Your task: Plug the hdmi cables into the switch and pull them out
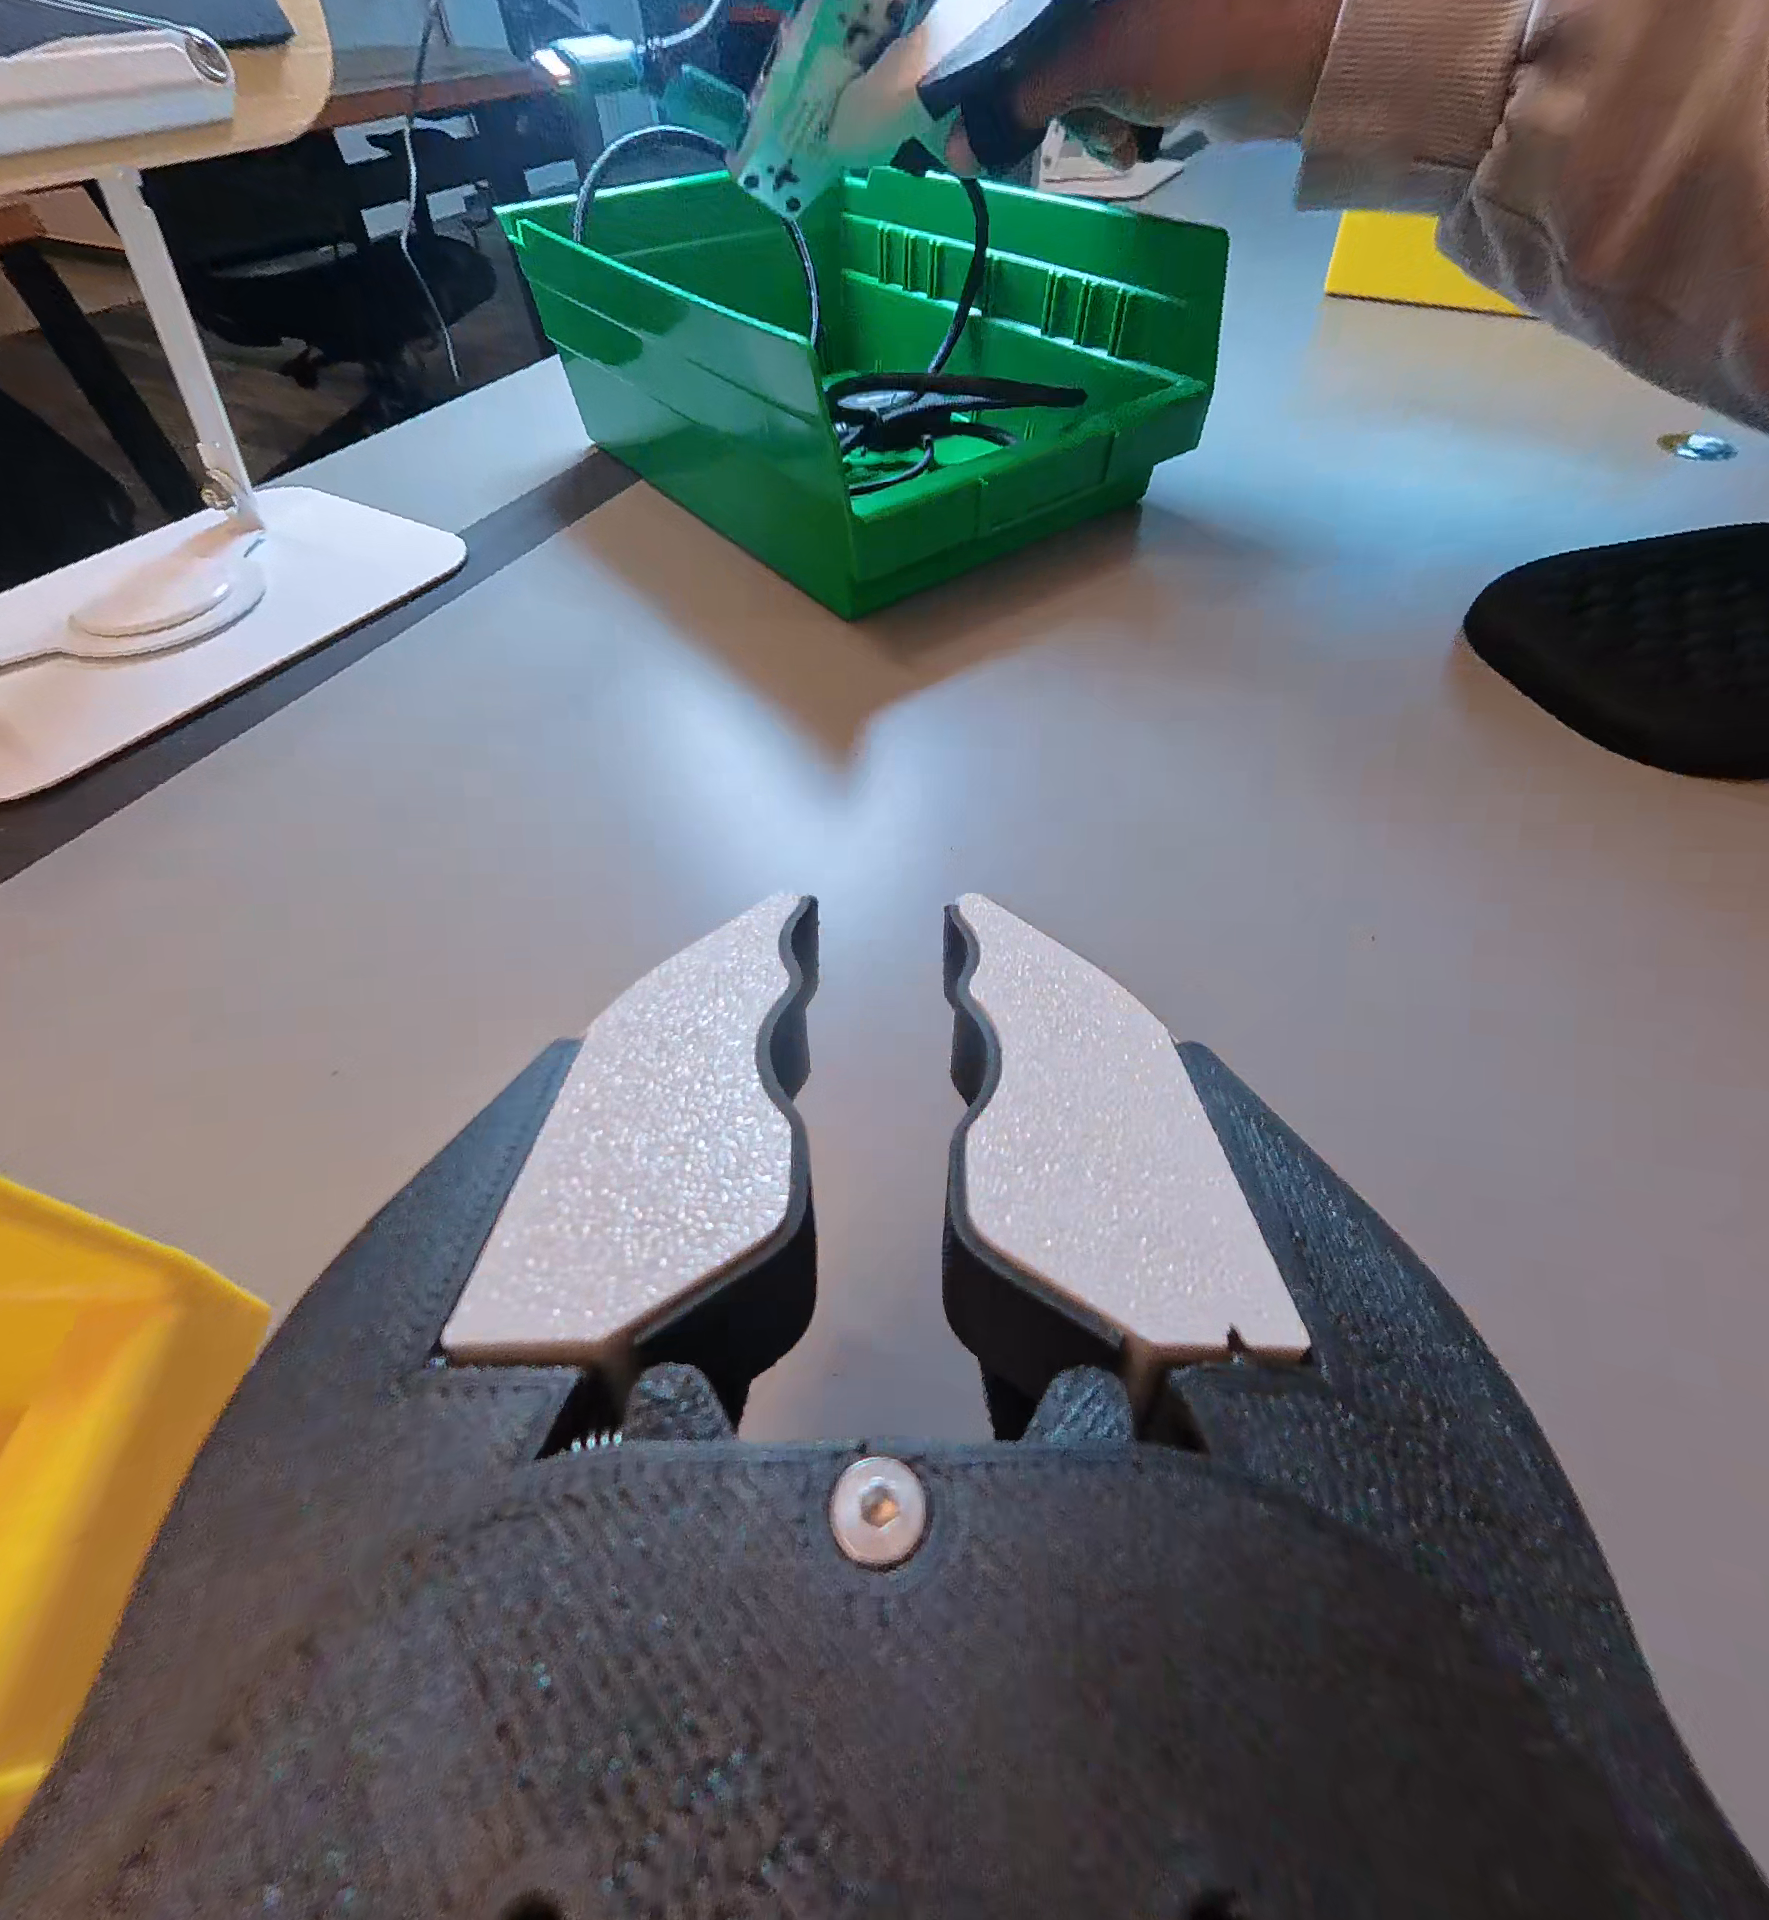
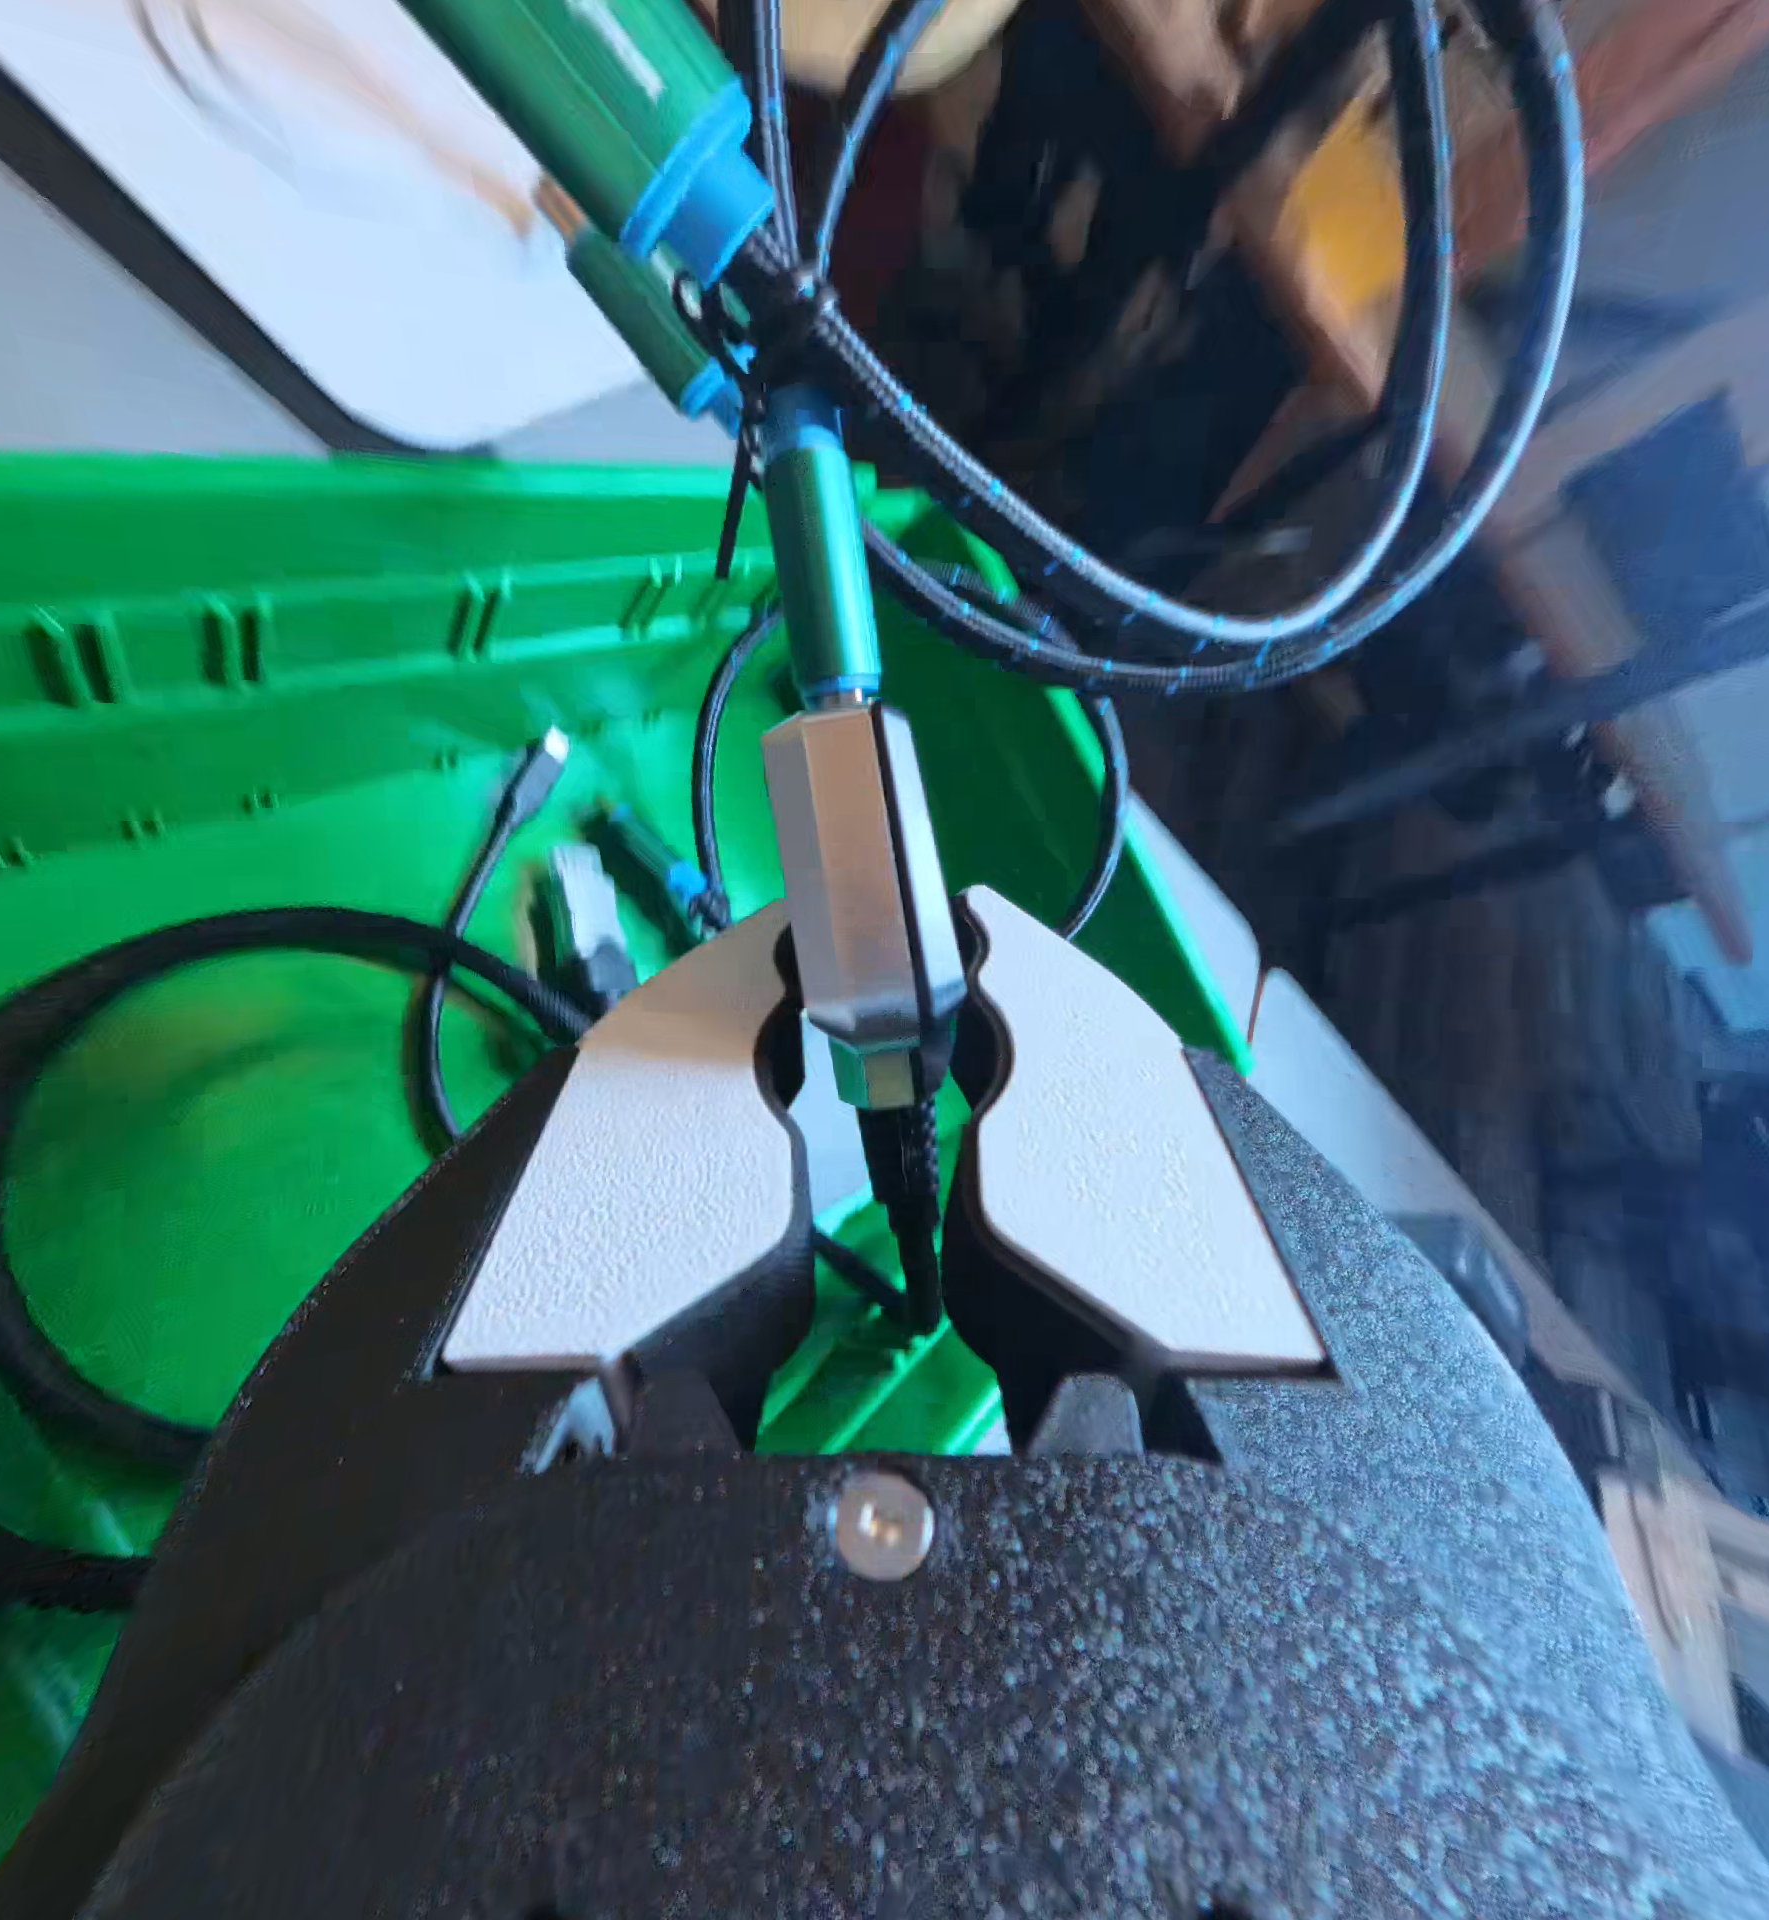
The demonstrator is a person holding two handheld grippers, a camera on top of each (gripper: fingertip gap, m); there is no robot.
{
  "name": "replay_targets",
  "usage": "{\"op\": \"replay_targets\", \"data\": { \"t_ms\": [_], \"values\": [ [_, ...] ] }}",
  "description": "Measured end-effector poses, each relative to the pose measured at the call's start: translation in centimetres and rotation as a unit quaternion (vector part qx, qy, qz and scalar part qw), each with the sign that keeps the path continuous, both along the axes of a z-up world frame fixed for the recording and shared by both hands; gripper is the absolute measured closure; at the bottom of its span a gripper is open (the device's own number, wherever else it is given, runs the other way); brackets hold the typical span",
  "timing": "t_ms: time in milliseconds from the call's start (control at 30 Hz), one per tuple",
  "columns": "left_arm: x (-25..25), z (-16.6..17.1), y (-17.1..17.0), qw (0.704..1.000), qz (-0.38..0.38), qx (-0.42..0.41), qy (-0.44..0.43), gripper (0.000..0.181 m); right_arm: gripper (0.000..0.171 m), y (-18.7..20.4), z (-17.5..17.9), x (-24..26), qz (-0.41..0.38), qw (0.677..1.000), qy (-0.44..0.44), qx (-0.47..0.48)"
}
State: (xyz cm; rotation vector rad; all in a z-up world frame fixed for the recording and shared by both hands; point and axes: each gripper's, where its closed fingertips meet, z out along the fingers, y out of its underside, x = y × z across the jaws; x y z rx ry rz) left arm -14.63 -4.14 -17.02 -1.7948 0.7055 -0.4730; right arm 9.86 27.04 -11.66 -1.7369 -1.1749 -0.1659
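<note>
My right gripper point(image 2: 880, 914) is shut on a silver HDMI switch point(image 2: 838, 862) and holds it above a green bin point(image 2: 184, 644). A green HDMI plug point(image 2: 823, 582) sits in the switch's far end, and a black braided cable point(image 2: 911, 1195) leaves its near end. Loops of black-and-blue braided cable point(image 2: 1431, 520) hang from it, with another green plug point(image 2: 589, 104) tied alongside. My left gripper point(image 1: 880, 914) is open and empty, low over the grey table point(image 1: 1275, 1039). In the left wrist view the right gripper point(image 1: 771, 177) hangs over the green bin point(image 1: 714, 416).
More black cables point(image 1: 921, 416) lie in the green bin. A white lamp base point(image 1: 163, 644) stands at the left, a yellow bin point(image 1: 28, 1455) at the near left, a black mesh pad point(image 1: 1680, 644) at the right, and a yellow object point(image 1: 1399, 260) at the far right. Some 40 cm of space lies between my two pairs of fingers.
</note>
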Motion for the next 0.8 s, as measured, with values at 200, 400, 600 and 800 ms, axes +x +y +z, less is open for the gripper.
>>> {"op": "replay_targets", "data": {
  "t_ms": [200,400,600,800],
  "values": [
    [0.8,-0.6,-0.6,1.0,-0.012,0.002,0.021,0.158,0.145,0.4,-3.0,0.9,-0.07,0.978,-0.171,-0.096],
    [0.9,-0.3,-1.0,1.0,-0.004,0.0,0.001,0.155,0.12,0.2,-5.4,2.5,-0.109,0.931,-0.252,-0.239],
    [0.2,-0.5,-0.6,0.999,0.015,0.015,0.032,0.15,0.11,-1.3,-0.1,-1.2,-0.021,0.973,-0.023,-0.227],
    [-4.7,1.4,0.4,0.99,0.109,0.05,0.077,0.146,0.111,-8.8,3.2,-0.8,0.07,0.981,0.011,-0.182]
  ]
}}
